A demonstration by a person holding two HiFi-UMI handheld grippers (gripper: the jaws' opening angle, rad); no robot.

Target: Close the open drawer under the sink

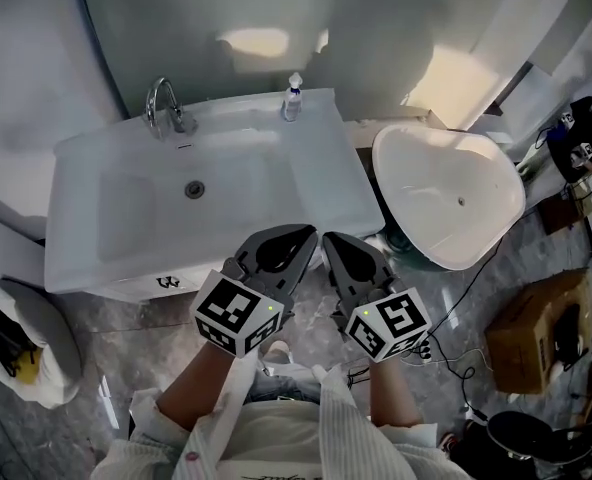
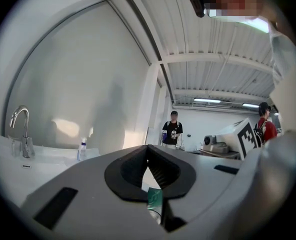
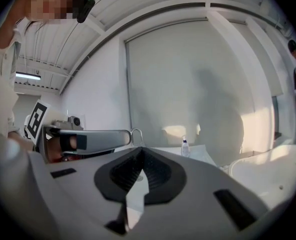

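Note:
A white sink (image 1: 306,183) with a chrome faucet (image 1: 163,106) fills the upper middle of the head view. Below its front edge shows a narrow white strip of the drawer front (image 1: 126,286) with a small black label; how far it stands out is unclear from above. My left gripper (image 1: 311,232) and right gripper (image 1: 327,238) hang side by side just in front of the sink's right front corner. Both point at the sink, touch nothing and are shut with nothing between the jaws. The left gripper (image 2: 148,146) and right gripper (image 3: 142,148) show their tips meeting.
A small soap bottle (image 1: 293,98) stands at the sink's back edge. A white bowl (image 1: 451,198) sits right of the vanity. A cardboard box (image 1: 536,328) and cables (image 1: 456,308) lie on the floor at right, a bagged bin (image 1: 21,343) at left. Two people (image 2: 172,130) stand far off.

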